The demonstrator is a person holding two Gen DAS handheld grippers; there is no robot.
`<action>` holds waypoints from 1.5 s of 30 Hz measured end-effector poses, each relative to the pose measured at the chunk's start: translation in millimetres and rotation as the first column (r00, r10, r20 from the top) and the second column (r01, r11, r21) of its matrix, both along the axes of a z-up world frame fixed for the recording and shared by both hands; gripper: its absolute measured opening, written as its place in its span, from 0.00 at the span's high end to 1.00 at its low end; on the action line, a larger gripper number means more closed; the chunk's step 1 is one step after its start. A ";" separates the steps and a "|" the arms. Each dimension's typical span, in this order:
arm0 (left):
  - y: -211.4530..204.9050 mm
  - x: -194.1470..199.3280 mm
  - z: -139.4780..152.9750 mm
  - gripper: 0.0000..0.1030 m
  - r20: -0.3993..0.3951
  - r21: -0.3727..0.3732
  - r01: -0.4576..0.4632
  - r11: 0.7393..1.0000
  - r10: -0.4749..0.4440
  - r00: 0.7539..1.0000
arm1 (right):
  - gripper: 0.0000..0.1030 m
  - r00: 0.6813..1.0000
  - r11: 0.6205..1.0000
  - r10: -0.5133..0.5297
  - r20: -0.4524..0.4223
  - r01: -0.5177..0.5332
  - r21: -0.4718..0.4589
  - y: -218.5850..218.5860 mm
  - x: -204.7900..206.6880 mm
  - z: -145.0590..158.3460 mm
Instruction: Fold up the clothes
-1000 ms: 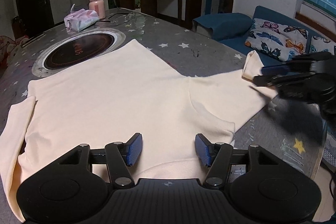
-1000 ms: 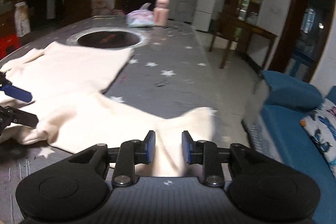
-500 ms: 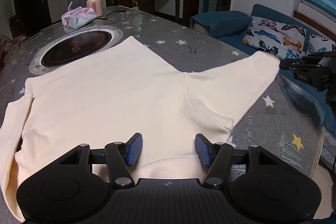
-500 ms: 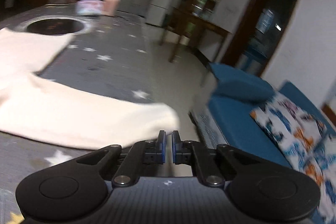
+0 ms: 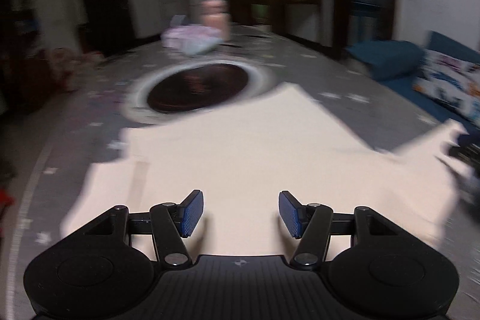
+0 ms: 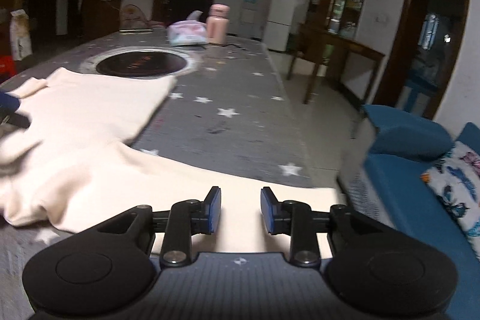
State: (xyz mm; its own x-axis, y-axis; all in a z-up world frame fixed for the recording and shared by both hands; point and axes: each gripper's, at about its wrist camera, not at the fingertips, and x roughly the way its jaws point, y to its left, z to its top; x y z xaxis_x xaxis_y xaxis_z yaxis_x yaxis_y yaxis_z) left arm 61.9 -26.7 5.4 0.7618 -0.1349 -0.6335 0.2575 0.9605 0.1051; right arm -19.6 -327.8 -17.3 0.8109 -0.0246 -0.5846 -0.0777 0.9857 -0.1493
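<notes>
Right-wrist view: cream long-sleeved cotton top (image 6: 90, 122) on the star-printed grey table (image 6: 228, 98) — its outstretched sleeve (image 6: 240, 185) lies crosswise just beyond the right gripper (image 6: 241, 210), whose jaws are opening, empty, while the left gripper (image 5: 241, 213) hovers wide and empty over the body.

We've got a dim indoor room here, with heavy motion blur smearing the whole left wrist view. Our right wrist view is sharper, just soft at the left edge, and both bend at the fisheye corners.
</notes>
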 end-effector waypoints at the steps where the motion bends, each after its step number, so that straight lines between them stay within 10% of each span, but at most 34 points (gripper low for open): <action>1: 8.9 9.5 0.6 0.44 0.002 -0.001 -0.045 0.999 0.045 0.999 | 0.72 1.000 1.000 0.007 -0.005 -0.007 0.009 2.1 0.9 -0.5; 13: 57.6 84.0 -25.0 0.52 -0.040 0.049 -0.216 0.975 0.218 0.975 | 0.64 0.999 0.999 -0.004 -0.053 0.007 0.047 3.6 8.2 -9.6; 18: 73.2 86.6 -26.0 0.90 -0.044 -0.008 -0.233 0.972 0.233 0.972 | 0.63 0.998 0.999 -0.004 -0.059 0.007 0.042 4.3 10.1 -8.8; 33: 132.7 33.6 17.8 0.96 0.064 -0.092 -0.300 0.950 0.306 0.950 | 0.62 0.998 0.999 -0.004 -0.059 0.006 0.035 5.3 11.2 -9.7; 45: 205.5 -35.3 14.9 0.96 0.063 -0.075 -0.507 0.858 0.512 0.857 | 0.55 0.998 1.000 -0.015 -0.063 0.016 0.023 4.5 12.4 -9.3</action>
State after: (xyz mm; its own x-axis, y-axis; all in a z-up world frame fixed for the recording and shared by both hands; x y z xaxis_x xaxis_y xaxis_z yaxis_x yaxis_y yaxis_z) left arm 26.6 178.9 20.2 0.7800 0.2538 -0.5719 -0.2767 0.9597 0.0486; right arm -7.3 -323.3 -26.6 0.7723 -0.0229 -0.6349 -0.0708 0.9900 -0.1218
